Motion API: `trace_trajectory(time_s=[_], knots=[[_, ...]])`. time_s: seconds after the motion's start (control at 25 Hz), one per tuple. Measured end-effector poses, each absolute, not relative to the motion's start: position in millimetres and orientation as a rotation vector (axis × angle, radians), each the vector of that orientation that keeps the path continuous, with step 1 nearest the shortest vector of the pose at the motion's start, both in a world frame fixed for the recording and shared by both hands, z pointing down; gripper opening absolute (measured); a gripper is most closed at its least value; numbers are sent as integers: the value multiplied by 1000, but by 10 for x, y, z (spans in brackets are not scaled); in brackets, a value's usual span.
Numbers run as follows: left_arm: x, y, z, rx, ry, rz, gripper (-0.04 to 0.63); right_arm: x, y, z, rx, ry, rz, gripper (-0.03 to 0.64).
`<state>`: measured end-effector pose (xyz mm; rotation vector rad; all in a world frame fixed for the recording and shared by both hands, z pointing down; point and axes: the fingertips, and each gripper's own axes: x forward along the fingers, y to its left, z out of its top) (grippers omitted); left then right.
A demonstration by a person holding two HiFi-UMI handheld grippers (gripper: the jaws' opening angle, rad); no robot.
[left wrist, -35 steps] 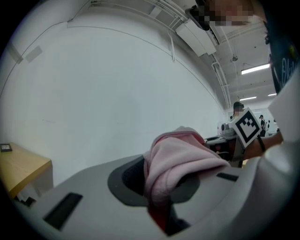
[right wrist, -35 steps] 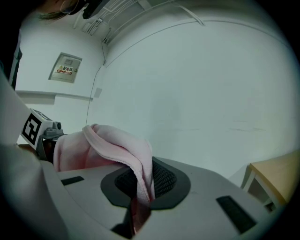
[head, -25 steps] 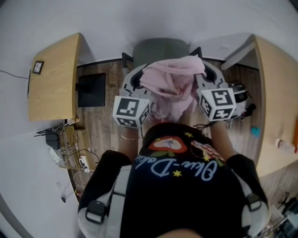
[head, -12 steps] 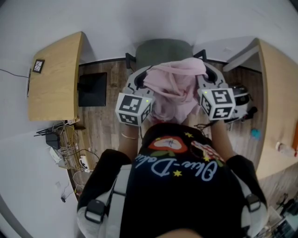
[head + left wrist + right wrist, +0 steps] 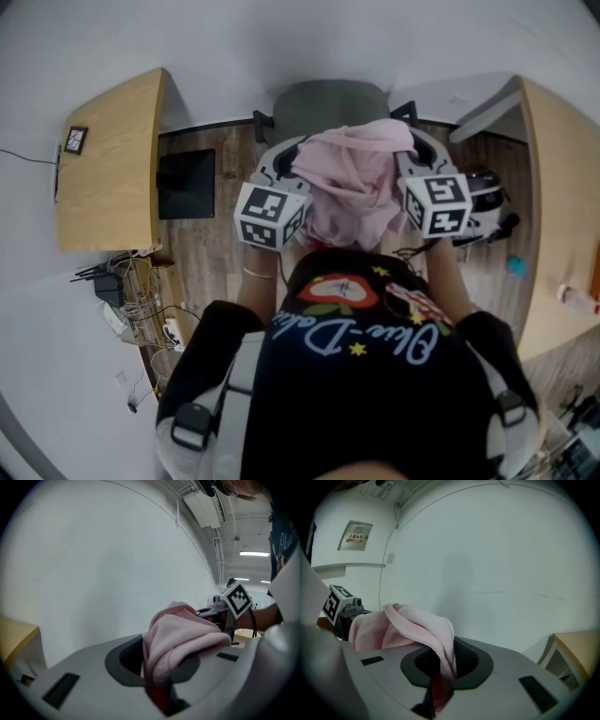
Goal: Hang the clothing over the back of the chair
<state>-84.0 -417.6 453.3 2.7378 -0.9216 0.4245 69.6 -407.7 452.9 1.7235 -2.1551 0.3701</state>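
Pink clothing (image 5: pixel 356 187) clamped in left hand-held gripper (image 5: pixel 298 155) and right hand-held gripper (image 5: pixel 405 152) over grey chair (image 5: pixel 326 101), between wooden desks (image 5: pixel 108 159)

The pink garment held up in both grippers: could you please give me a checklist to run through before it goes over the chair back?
1. The left gripper is shut on the pink fabric garment: ok.
2. The right gripper is shut on the same garment: ok.
3. The grey-green rounded chair back lies ahead, centred between the two grippers: ok.
4. The garment is spread flat between the grippers: not ok, it hangs bunched in folds.
5. The garment's lower edge clears the top of the chair back: cannot tell, since the head view looks steeply down.
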Motion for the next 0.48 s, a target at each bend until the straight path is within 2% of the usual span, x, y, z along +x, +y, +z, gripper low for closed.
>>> trace_trajectory(time_s=[0.48], knots=[[-926, -4218, 4811, 2658, -874, 496, 51, 625, -4178, 4770, 1653, -2089, 411, 26]])
